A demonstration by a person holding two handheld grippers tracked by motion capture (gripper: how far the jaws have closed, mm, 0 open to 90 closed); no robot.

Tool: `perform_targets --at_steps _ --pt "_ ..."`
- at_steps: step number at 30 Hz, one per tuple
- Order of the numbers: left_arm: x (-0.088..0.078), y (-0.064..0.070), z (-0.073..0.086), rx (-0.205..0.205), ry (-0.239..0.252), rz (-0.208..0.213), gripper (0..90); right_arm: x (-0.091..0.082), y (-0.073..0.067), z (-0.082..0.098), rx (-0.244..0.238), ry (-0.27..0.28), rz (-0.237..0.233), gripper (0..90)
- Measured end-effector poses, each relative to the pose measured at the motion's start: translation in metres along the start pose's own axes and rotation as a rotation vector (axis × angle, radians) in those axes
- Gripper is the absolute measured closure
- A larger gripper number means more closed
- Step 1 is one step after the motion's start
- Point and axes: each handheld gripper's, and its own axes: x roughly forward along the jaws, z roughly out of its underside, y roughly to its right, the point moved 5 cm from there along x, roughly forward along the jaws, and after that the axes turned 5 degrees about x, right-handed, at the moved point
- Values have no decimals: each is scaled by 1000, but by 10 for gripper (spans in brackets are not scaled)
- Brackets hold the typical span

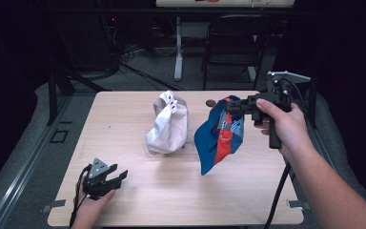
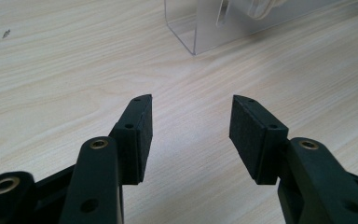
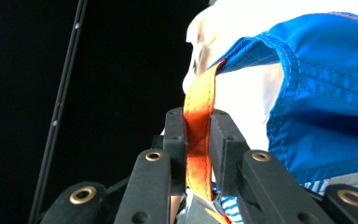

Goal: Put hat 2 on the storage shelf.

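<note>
Seen from above, a light wooden table (image 1: 138, 200) against a dark room, used here as the landmark for every place. At the table's near left corner, the left gripper (image 1: 116, 177) held low in a hand (image 1: 91, 206), just above the wood, jaws pointing toward the table's middle. In the left gripper view, the same left gripper (image 2: 190, 133) with jaws standing wide apart, bare wood between the black pads (image 2: 244, 135), nothing held. Ahead of those jaws, the corner of a clear plastic stand (image 2: 200, 30) resting on the table. Near the table's centre, a beige cloth cap (image 1: 168, 125) draped over that stand, well apart from the left gripper. Just to the right of the beige cap, toward the table's right half, a blue cap (image 1: 214, 138) with red and checked panels, hanging in the air above the wood, lowest edge close to the surface. At the table's far right side, lifted above it, the right gripper (image 1: 229, 106) gripped by a hand (image 1: 286, 126), a cable (image 1: 276, 198) trailing down toward the table's near edge. In the right gripper view, the right gripper (image 3: 198, 135) with jaws nearly closed, clamped on an orange strap (image 3: 198, 140) of the blue cap (image 3: 326, 93), blue fabric bunched to the right of the jaws. Beyond the table's far edge, a dark chair (image 1: 236, 43).
</note>
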Motion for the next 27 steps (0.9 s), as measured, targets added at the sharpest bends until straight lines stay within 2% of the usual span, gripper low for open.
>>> perform_targets --at_steps 1,6,11,16,20,27 --pt "1 0 0 -8 4 0 491 -1 -2 -7 9 25 7 782" --pt "1 -1 1 -2 -1 0 489 -2 -3 -19 0 41 27 782" --pt "1 -1 1 -6 -5 0 488 0 1 -37 17 86 46 782" --pt "0 -3 2 -1 -17 5 487 7 9 -49 35 101 70 782" --pt "0 -3 2 -4 -23 2 487 12 12 -56 48 115 67 782" --pt "1 -3 2 -3 -12 0 487 23 18 -66 56 121 94 781"
